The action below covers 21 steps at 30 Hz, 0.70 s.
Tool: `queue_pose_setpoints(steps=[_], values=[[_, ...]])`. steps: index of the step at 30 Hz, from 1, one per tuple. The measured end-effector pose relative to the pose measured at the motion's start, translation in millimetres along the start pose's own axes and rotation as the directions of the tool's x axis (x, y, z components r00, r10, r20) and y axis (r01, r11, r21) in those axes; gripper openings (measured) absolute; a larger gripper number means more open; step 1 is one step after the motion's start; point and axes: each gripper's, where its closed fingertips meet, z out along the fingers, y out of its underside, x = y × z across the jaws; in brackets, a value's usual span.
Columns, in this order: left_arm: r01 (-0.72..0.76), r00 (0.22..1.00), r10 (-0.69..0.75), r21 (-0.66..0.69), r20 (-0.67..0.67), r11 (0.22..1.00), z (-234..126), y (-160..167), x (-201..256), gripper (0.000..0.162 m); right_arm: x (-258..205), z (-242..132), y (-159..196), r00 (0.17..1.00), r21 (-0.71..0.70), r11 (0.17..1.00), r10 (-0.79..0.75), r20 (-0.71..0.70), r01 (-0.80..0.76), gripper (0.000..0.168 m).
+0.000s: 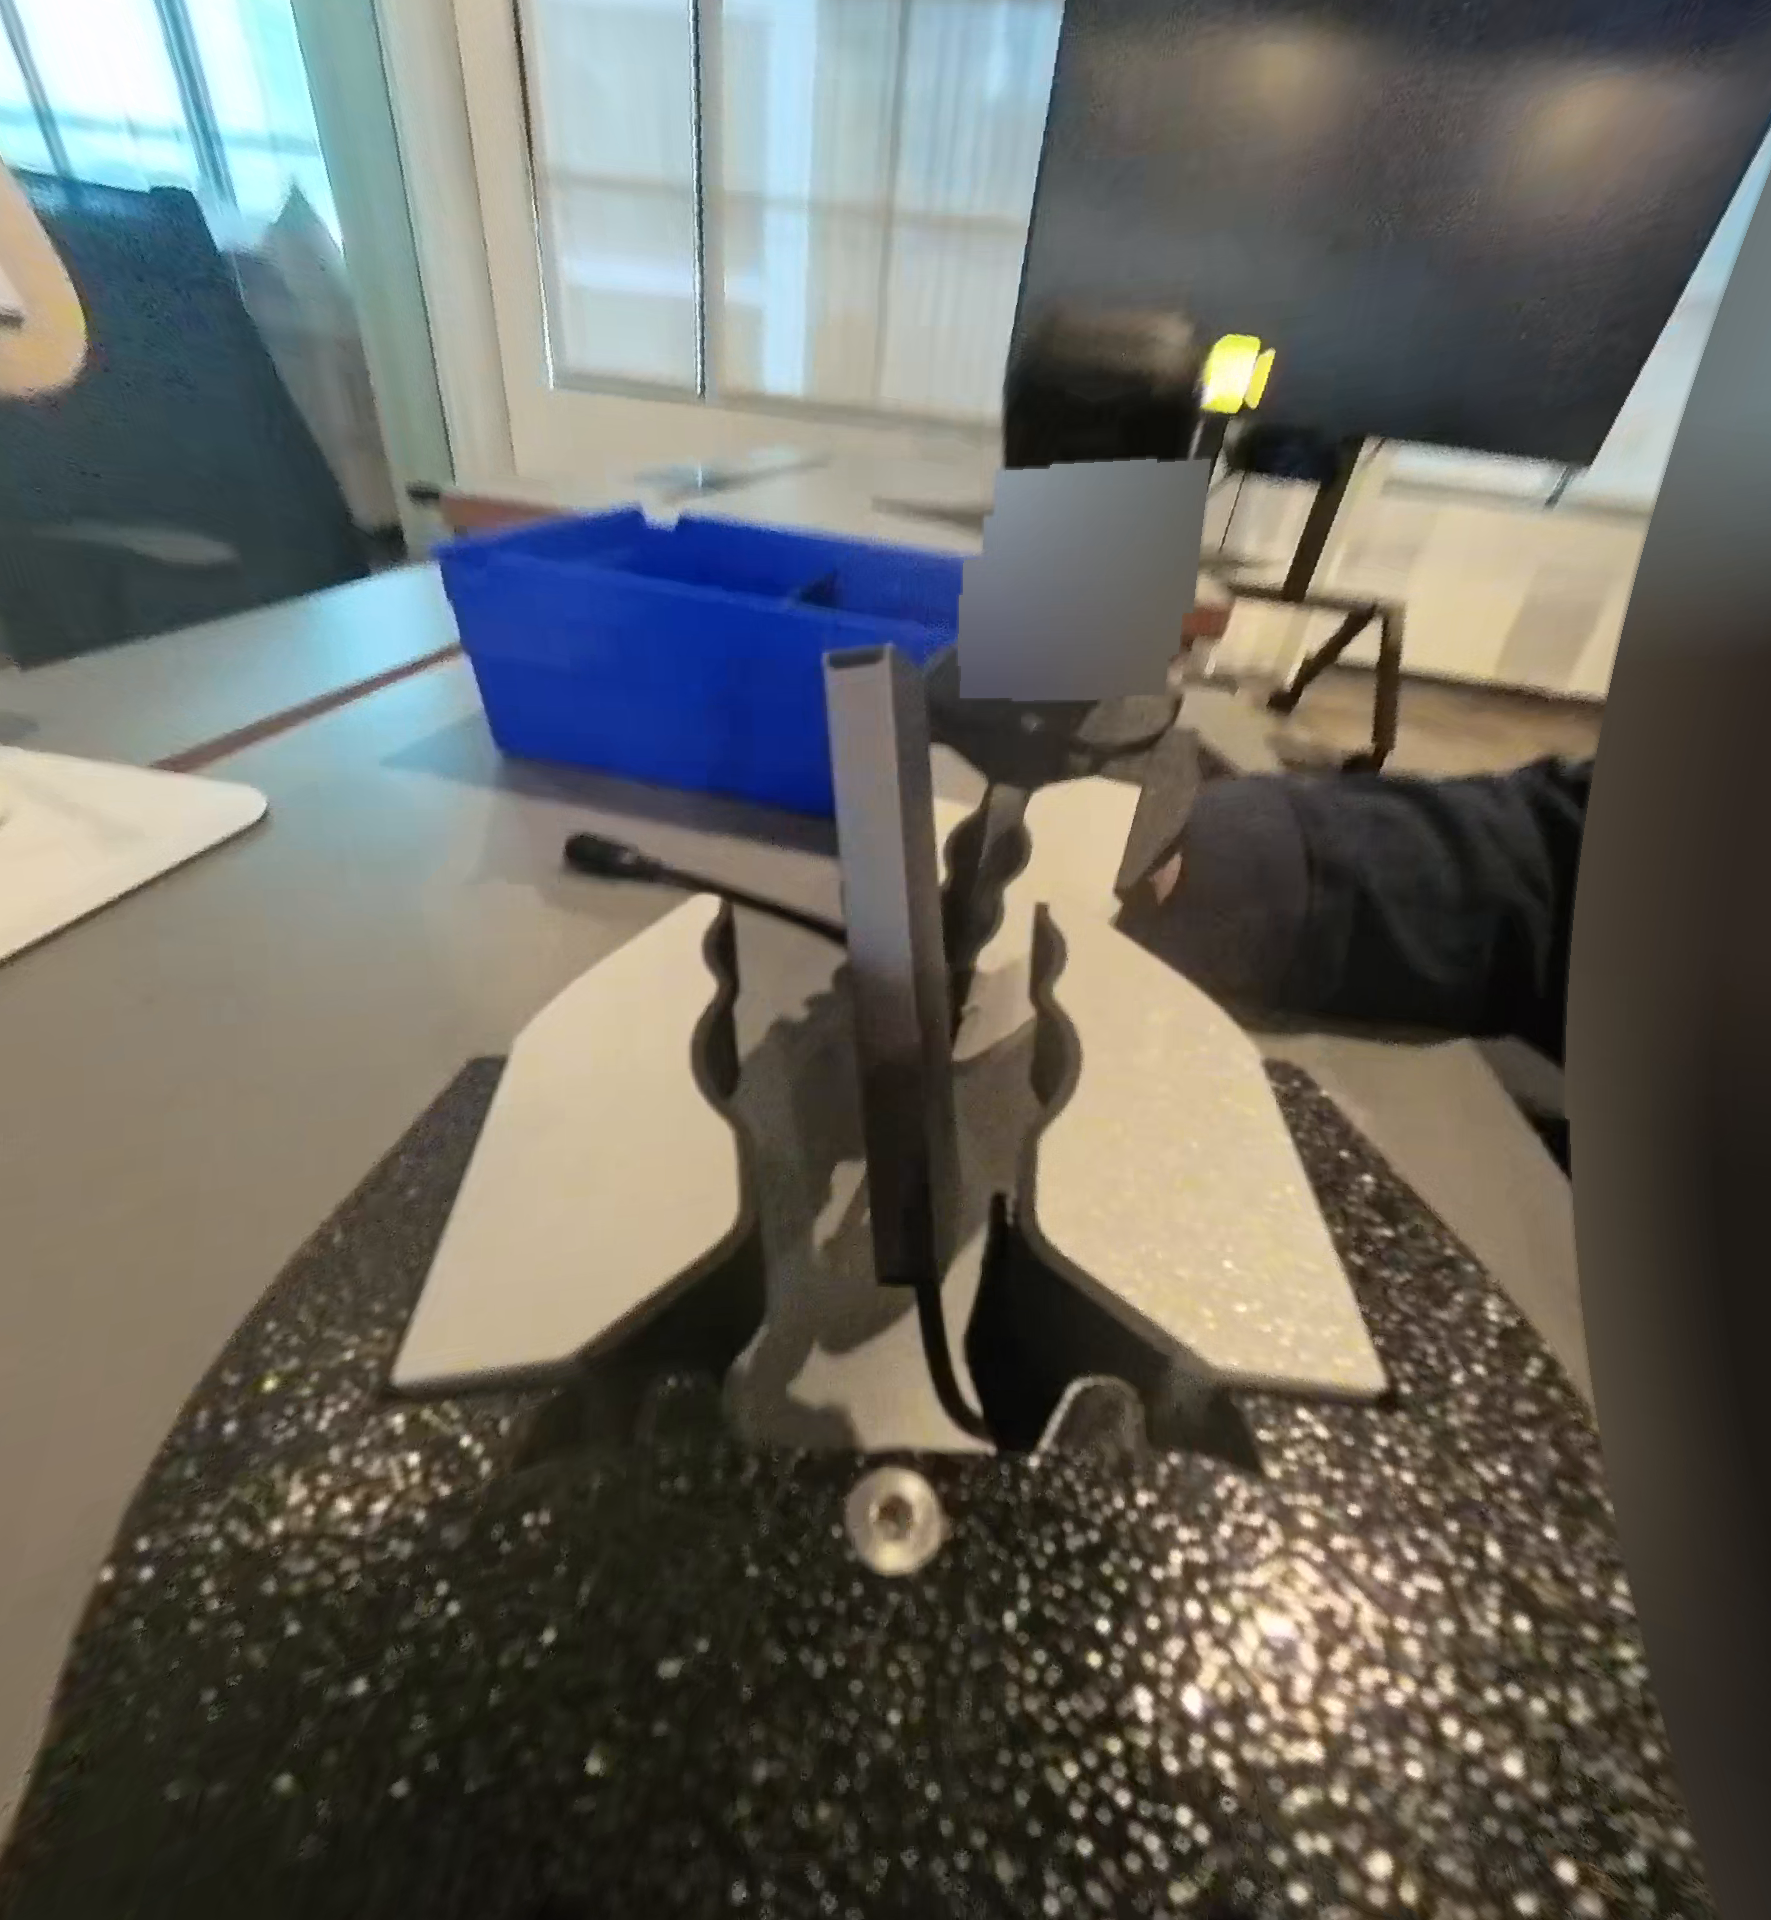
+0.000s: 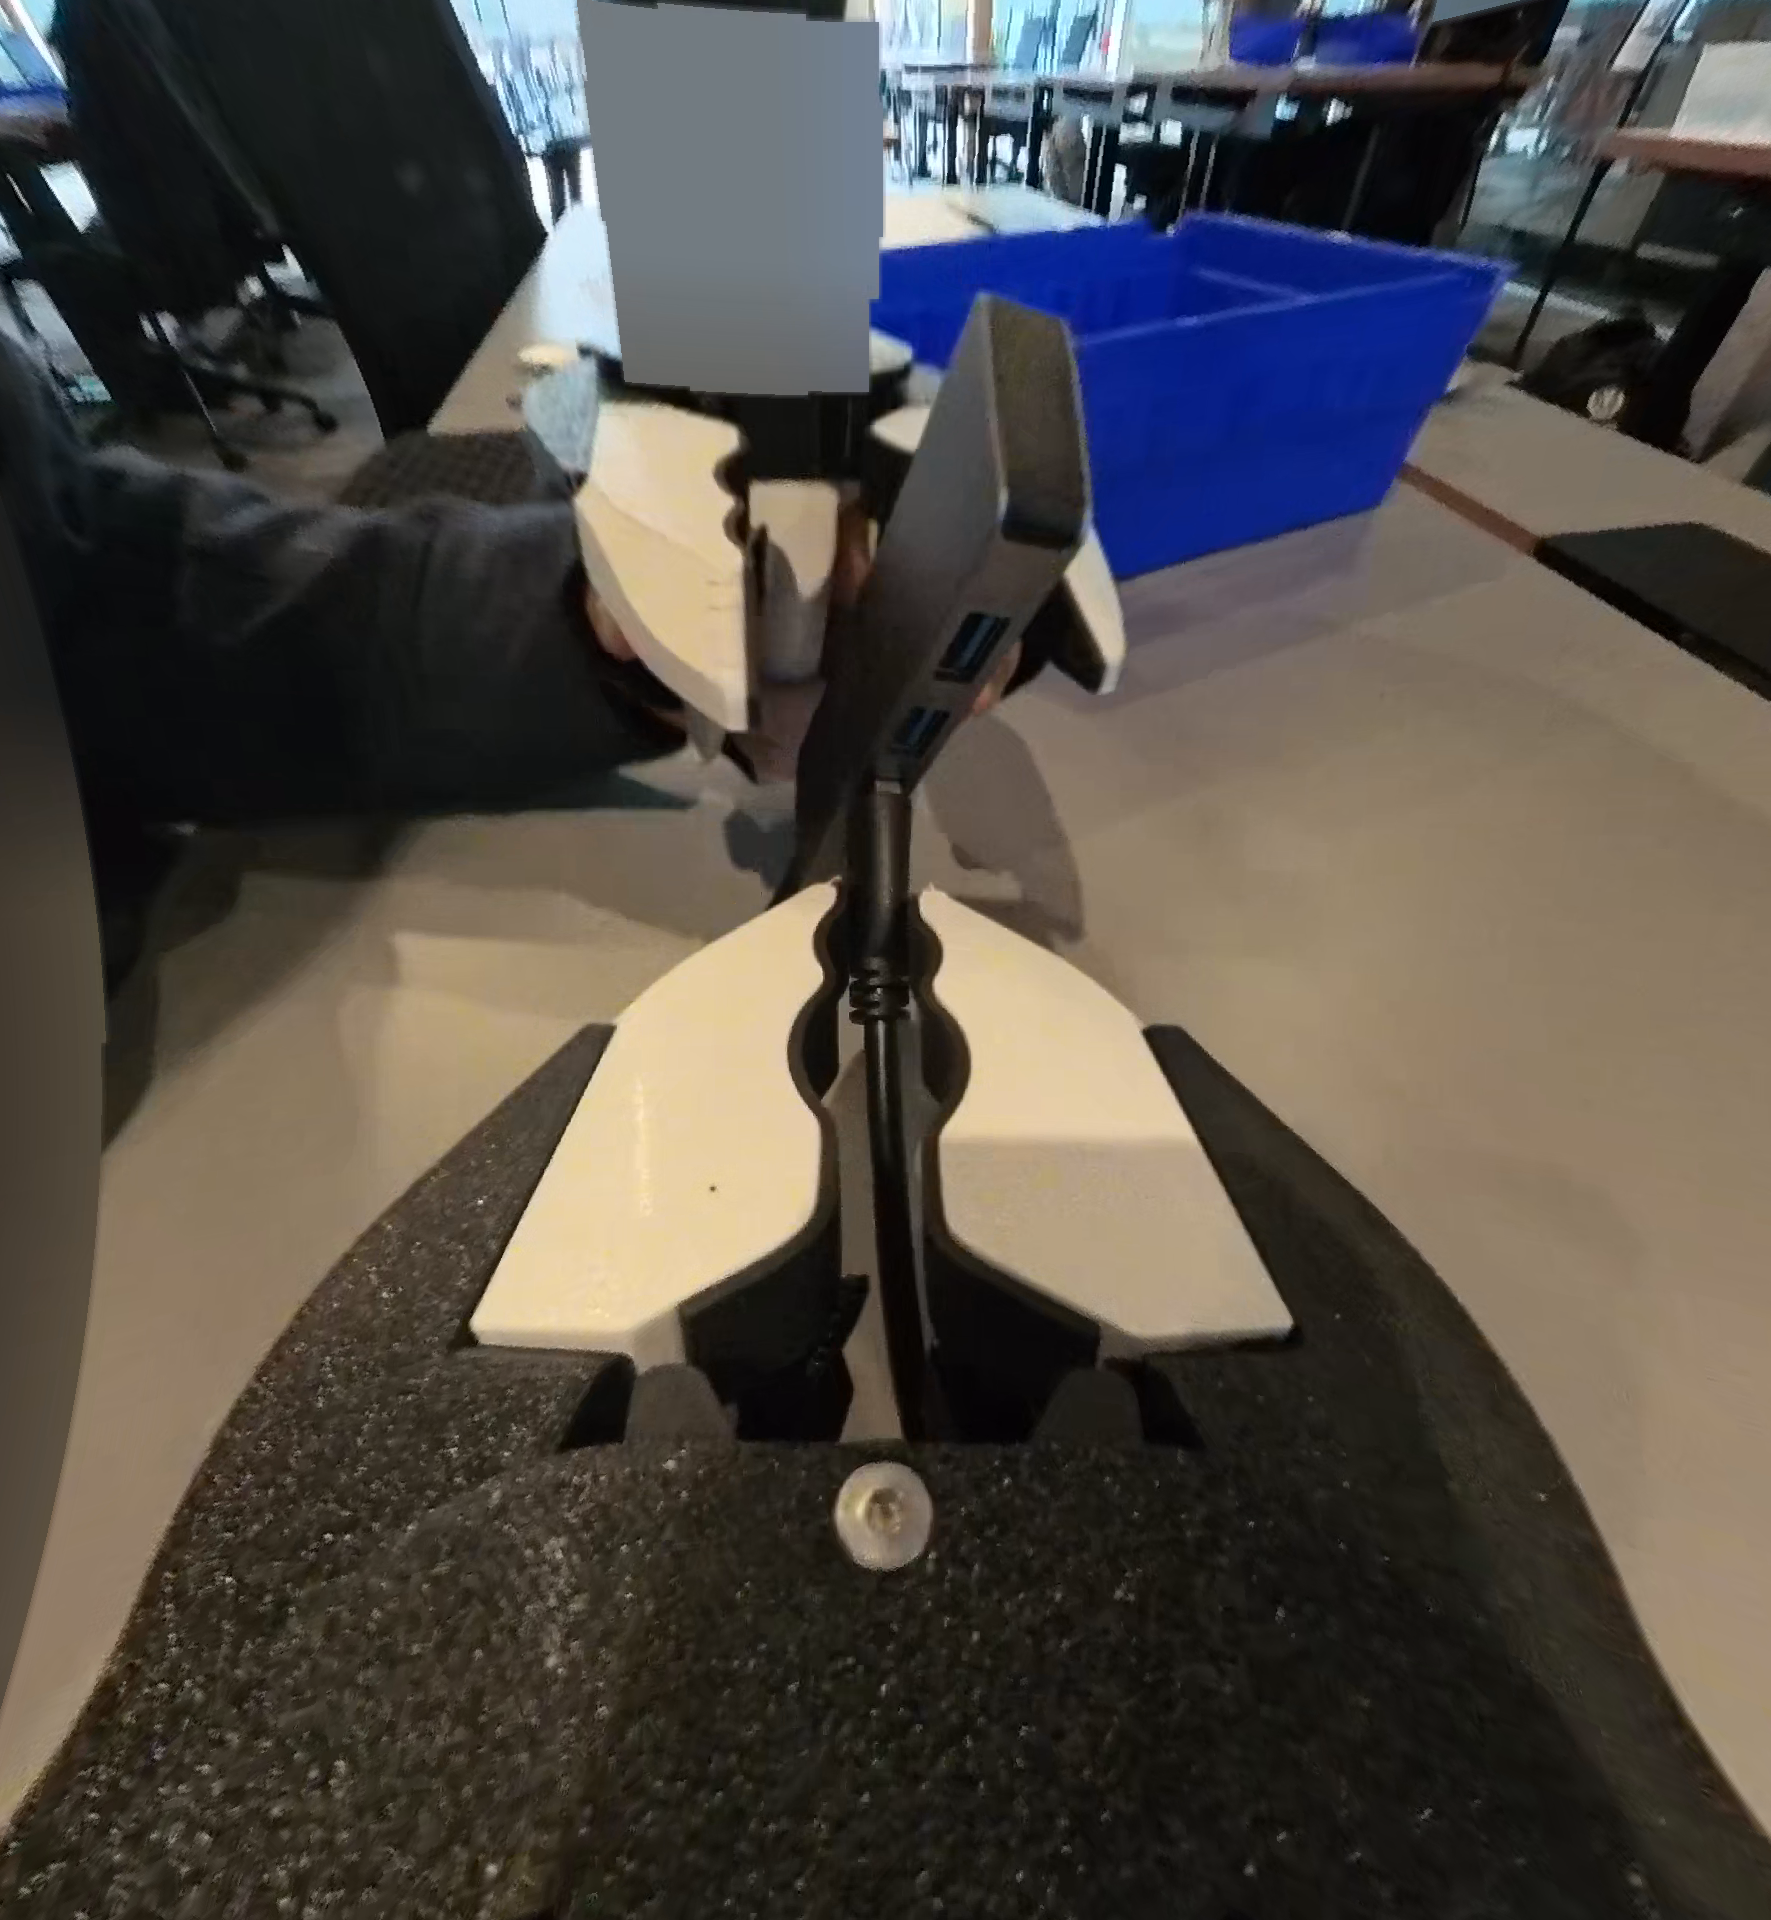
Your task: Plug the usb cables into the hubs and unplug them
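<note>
No brand mark or readable writing shows on anything in either view.

In your left wrist view, your left gripper (image 1: 886, 1049) has its jaws set apart, with the slim dark hub (image 1: 889, 966) standing upright in the gap; whether the fingers actually press it, you cannot tell here. The hub's own thin cable (image 1: 948, 1351) drops from its near end. At 11 o'clock, farther off, a loose black plug (image 1: 600, 854) lies on the grey tabletop (image 1: 237, 1039); only this view shows it. Beyond it sits the blue bin (image 1: 673, 665).

In your right wrist view, your right gripper (image 2: 879, 940) has its jaws clamped on a black usb cable (image 2: 883, 1049), just behind the strain relief. Straight ahead at 12 o'clock, its plug meets the hub's lower end. Only this view shows the hub's blue ports (image 2: 969, 634), both empty, on its side.
</note>
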Motion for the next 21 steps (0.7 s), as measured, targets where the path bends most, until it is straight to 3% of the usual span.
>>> queue_pose_setpoints(steps=[4, 10, 14, 21], values=[[-0.017, 0.999, 0.023, -0.168, 0.037, 0.986, -4, 22, -7, 0.05, -2, 3, 3, 0.999, -0.037, 0.999, -0.038, -0.005, 0.038, 0.01], [0.022, 0.998, -0.031, -0.157, -0.06, 0.987, -6, 25, 3, 0.014, 1, 1, 6, 0.997, -0.075, 0.995, -0.073, -0.027, 0.071, 0.01], [0.041, 0.993, -0.057, -0.143, -0.108, 0.989, -7, 25, 7, 0.011, 0, 2, 6, 0.995, -0.069, 0.993, -0.1, -0.03, 0.098, 0.011], [-0.062, 0.988, 0.039, -0.147, -0.152, 0.987, -8, 23, 17, 0.011, -10, 2, -3, 0.996, -0.018, 0.996, -0.087, 0.025, 0.087, 0.009]])
